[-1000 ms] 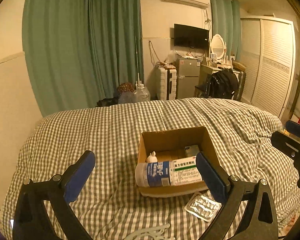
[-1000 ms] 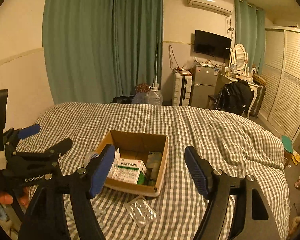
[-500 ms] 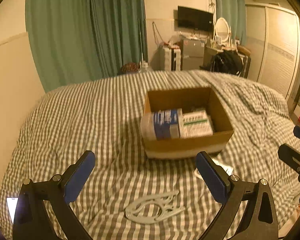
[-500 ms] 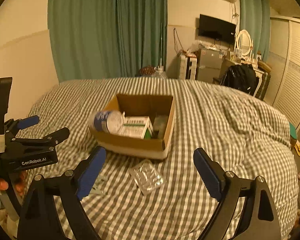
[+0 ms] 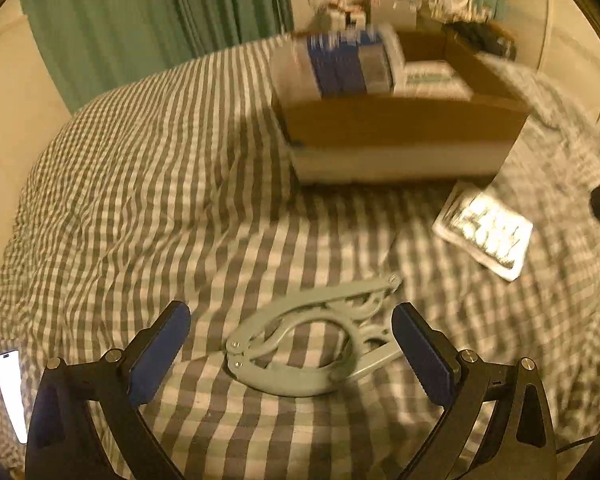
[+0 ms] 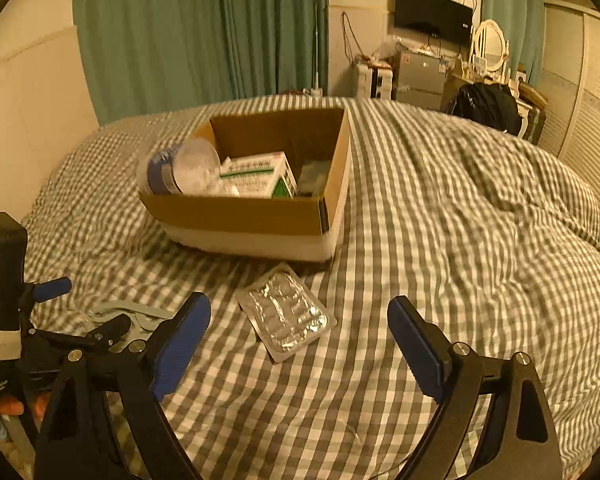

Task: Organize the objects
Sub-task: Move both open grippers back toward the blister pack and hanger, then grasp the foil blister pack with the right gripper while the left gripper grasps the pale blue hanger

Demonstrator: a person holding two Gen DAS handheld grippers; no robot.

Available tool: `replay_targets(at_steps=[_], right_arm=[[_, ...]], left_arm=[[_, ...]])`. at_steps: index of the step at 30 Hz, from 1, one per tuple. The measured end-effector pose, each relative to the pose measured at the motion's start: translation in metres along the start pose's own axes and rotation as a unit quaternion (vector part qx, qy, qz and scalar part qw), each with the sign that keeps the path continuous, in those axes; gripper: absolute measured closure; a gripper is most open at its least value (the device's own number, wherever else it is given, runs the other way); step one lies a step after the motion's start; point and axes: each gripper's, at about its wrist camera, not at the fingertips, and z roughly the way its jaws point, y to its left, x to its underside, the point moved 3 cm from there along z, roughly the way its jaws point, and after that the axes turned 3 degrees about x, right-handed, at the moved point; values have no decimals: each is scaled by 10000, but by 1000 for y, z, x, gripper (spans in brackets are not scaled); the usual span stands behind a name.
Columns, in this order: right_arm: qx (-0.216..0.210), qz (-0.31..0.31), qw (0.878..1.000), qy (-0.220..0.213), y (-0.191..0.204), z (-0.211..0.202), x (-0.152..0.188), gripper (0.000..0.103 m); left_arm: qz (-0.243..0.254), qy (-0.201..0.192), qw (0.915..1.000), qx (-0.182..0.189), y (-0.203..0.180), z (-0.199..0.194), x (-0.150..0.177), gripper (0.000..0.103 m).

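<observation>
Both tools come first: the left hand-held gripper (image 5: 290, 354) hangs low over the bed (image 5: 140, 184) with its jaws spread wide and nothing between them, and the right hand-held gripper (image 6: 300, 344) is spread just as wide and holds nothing either. The checked bed carries everything, so each thing lies slightly sunk in soft cloth. A cardboard box (image 6: 252, 216) sits near the middle as the collecting place; a blue-labelled bottle (image 6: 180, 170) lies on its side at the box's left end, beside a green-and-white carton (image 6: 260, 178). Two things are still outside. A grey plastic clip (image 5: 308, 344) lies flat right between the left jaws, probably the next pick. A foil pill pack (image 6: 286, 310) lies just in front of the box, ahead of the right jaws.
</observation>
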Motion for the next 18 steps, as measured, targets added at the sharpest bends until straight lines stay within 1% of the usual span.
replay_targets(at_steps=[1, 4, 7, 11, 16, 18], right_arm=[[-3, 22, 10000, 42, 0, 5, 1, 13], [-40, 71, 9998, 201, -2, 19, 5, 13], [-36, 89, 9995, 309, -4, 31, 8, 13], [-104, 173, 9988, 437, -4, 47, 7, 13], [-140, 75, 9977, 652, 0, 72, 9, 13], [-196, 48, 9973, 704, 3, 82, 9, 13]], left_arm=[[20, 172, 9998, -103, -2, 8, 3, 0], [-101, 539, 9983, -189, 1, 23, 10, 0], [-353, 812, 9960, 112, 8, 33, 12, 0], [-457, 1261, 9899, 459, 9, 52, 13, 0], [-499, 1352, 9877, 601, 8, 56, 15, 0], [-501, 1307, 9878, 688, 8, 52, 18, 5]])
